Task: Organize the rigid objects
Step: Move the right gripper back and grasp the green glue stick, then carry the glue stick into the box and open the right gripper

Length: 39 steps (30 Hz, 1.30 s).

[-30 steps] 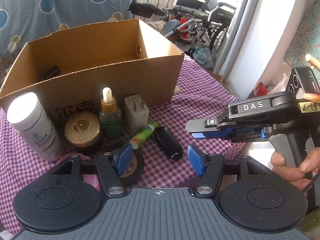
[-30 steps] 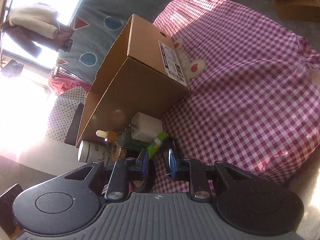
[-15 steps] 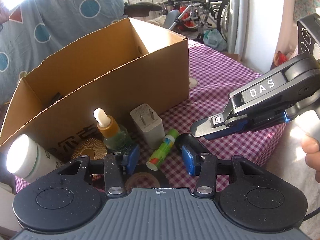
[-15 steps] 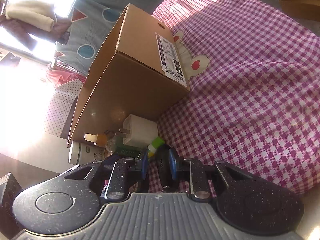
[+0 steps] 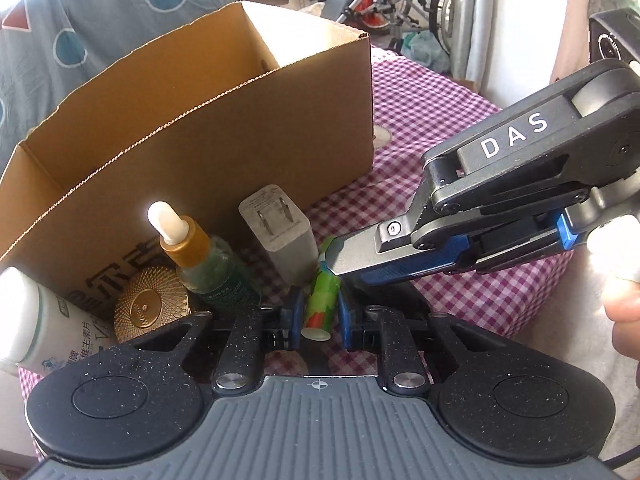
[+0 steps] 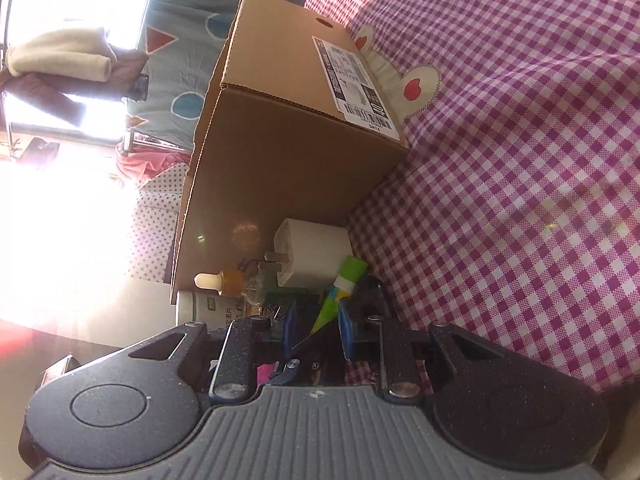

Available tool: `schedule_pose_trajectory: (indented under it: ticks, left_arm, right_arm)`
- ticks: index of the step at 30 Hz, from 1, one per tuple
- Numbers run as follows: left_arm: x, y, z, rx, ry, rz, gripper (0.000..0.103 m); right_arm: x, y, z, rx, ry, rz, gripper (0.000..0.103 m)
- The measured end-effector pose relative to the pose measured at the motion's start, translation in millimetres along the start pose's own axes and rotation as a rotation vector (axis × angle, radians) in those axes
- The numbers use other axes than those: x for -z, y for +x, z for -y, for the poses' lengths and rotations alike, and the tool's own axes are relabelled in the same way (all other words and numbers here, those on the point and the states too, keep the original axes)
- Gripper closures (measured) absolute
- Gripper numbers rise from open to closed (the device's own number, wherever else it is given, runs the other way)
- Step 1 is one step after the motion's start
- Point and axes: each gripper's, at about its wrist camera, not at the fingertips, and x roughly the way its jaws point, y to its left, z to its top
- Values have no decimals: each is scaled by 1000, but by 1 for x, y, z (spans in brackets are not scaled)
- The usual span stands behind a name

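Note:
A green tube (image 5: 322, 300) with a white end lies on the checked cloth in front of the cardboard box (image 5: 224, 152). My left gripper (image 5: 319, 316) is shut on it, a blue pad on each side. My right gripper (image 5: 336, 256) comes in from the right, its tips at the tube's far end, the jaws almost together with nothing gripped. In the right wrist view the right gripper (image 6: 316, 328) frames the green tube (image 6: 346, 276). A left fingertip (image 6: 304, 356) shows below it.
A white plug charger (image 5: 280, 232), a dropper bottle (image 5: 200, 260), a gold-lidded jar (image 5: 150, 308) and a white bottle (image 5: 36, 328) crowd the box's front wall. A hand (image 5: 624, 312) holds the right gripper. The checked tablecloth (image 5: 440, 112) stretches to the right.
My left gripper moved down and forward and its jaws shut on the green tube. The right gripper came closer, its tips now at the tube's far end.

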Motion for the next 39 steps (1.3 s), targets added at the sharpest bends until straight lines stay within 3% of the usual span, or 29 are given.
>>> schedule_pose_trajectory:
  ticks: [4, 9, 13, 21, 27, 32, 39]
  left_arm:
    - [3, -5, -8, 54, -74, -7, 88]
    - [6, -10, -32, 203, -230, -30, 89]
    - [10, -12, -45, 281, -319, -30, 89]
    - [10, -34, -48, 368, -355, 50, 89]
    - [8, -62, -47, 361, -353, 132, 89]
    - [3, -95, -60, 330, -362, 236, 89]
    - [-16, -117, -109, 257, -453, 329, 88]
  right_arm:
    - [-2, 0, 5, 8, 17, 7, 78]
    - [0, -3, 10, 17, 50, 6, 78]
    - [2, -8, 14, 17, 72, 16, 78]
    - [11, -16, 18, -28, 125, 13, 78]
    - [23, -31, -13, -68, 44, 58, 80]
    - [22, -40, -66, -92, -107, 84, 81]
    - [-11, -9, -155, -119, -315, 17, 83]
